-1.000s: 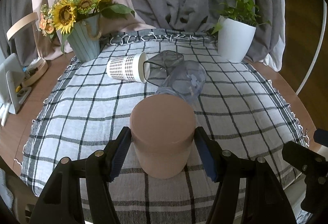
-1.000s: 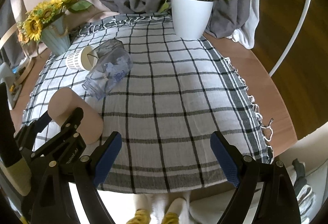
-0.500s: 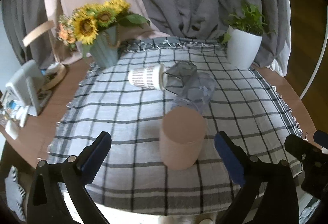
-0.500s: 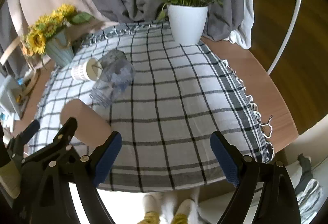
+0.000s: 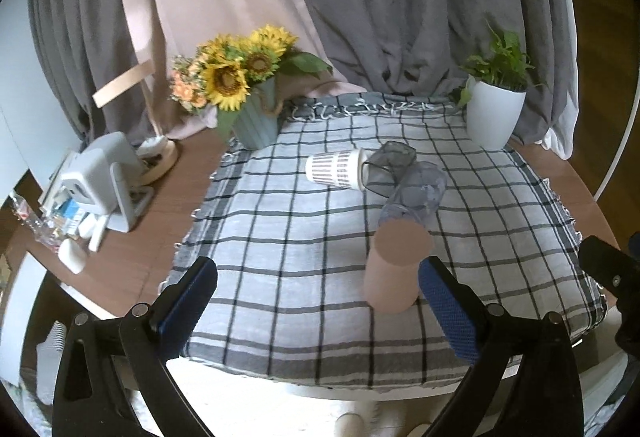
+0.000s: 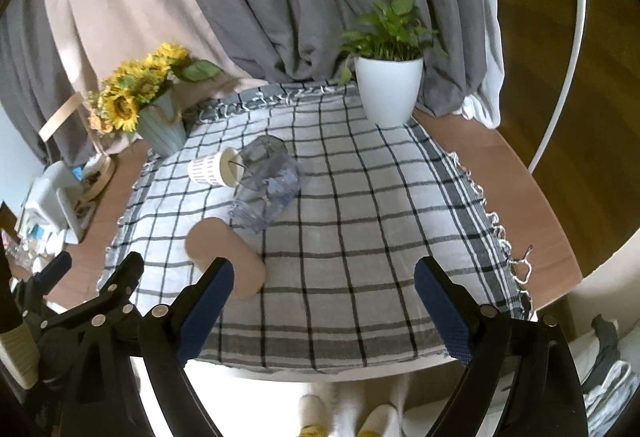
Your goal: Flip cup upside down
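A pink cup (image 5: 396,269) stands upside down on the checked cloth (image 5: 300,229), flat base up; it also shows in the right wrist view (image 6: 226,257). My left gripper (image 5: 320,301) is open and empty, pulled back above the table's near edge, its right finger just beside the cup. My right gripper (image 6: 320,305) is open and empty over the near edge, right of the cup. A clear plastic cup (image 5: 416,193), a dark glass cup (image 5: 388,165) and a white checked paper cup (image 5: 336,169) lie on their sides behind it.
A sunflower vase (image 5: 252,109) stands at the back left and a white potted plant (image 5: 496,109) at the back right. A white device and small clutter (image 5: 100,189) sit on the bare wood at the left. Curtains hang behind.
My left gripper opened off the pink cup, left it upside down on the cloth, and drew back and up. My right gripper also rose and backed away, still open.
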